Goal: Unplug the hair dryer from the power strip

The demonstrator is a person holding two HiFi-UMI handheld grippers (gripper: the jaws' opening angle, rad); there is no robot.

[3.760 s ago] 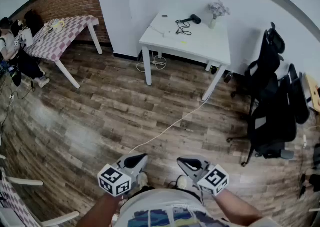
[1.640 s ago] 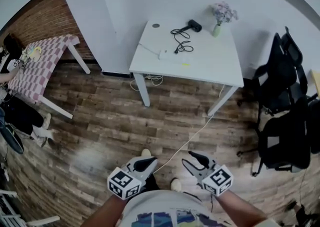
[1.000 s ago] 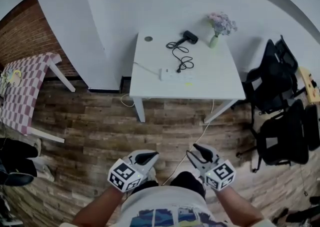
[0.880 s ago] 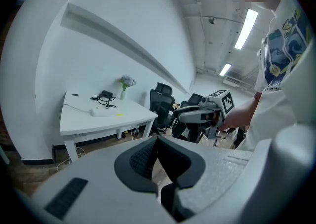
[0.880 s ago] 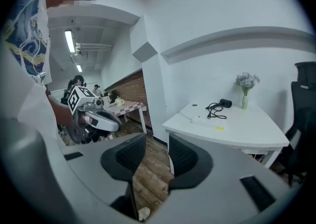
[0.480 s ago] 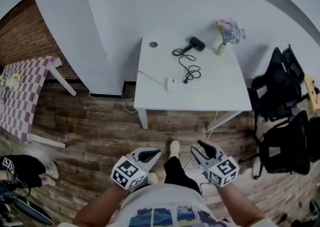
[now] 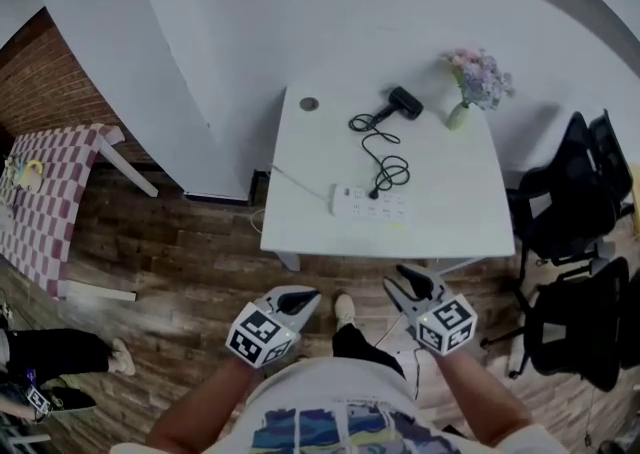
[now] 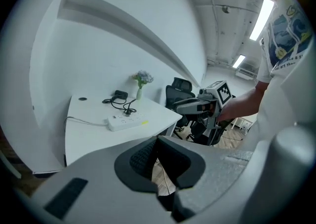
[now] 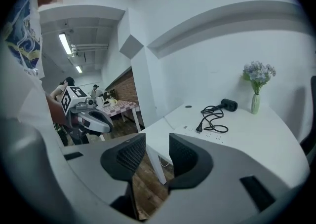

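Observation:
A white power strip [image 7: 370, 204] lies near the front of the white table [image 7: 450, 232]. The black hair dryer [image 7: 405, 102] rests at the table's back, and its black cord [image 7: 385, 152] loops forward, with its plug [image 7: 376, 191] in the strip. My two grippers hang low, short of the table's front edge, apart from everything. The left gripper [image 7: 296, 299] has its jaws together and empty. A small empty gap shows between the jaws of the right gripper [image 7: 412, 285]. In the left gripper view the strip [image 8: 123, 121] and dryer [image 8: 119, 94] are far ahead; the right gripper view shows the dryer [image 9: 228, 103] and plug [image 9: 199, 129].
A vase of flowers [image 7: 470, 92] stands at the table's back right corner. Black office chairs [image 7: 575, 202] crowd the right side. A checked table [image 7: 45, 207] is far left beside a brick wall. The strip's white cable [image 7: 290, 180] drops over the table's left edge.
The person has walked across the wooden floor up to the white table, which now lies just ahead of both grippers. Both grippers stay low and hold nothing throughout.

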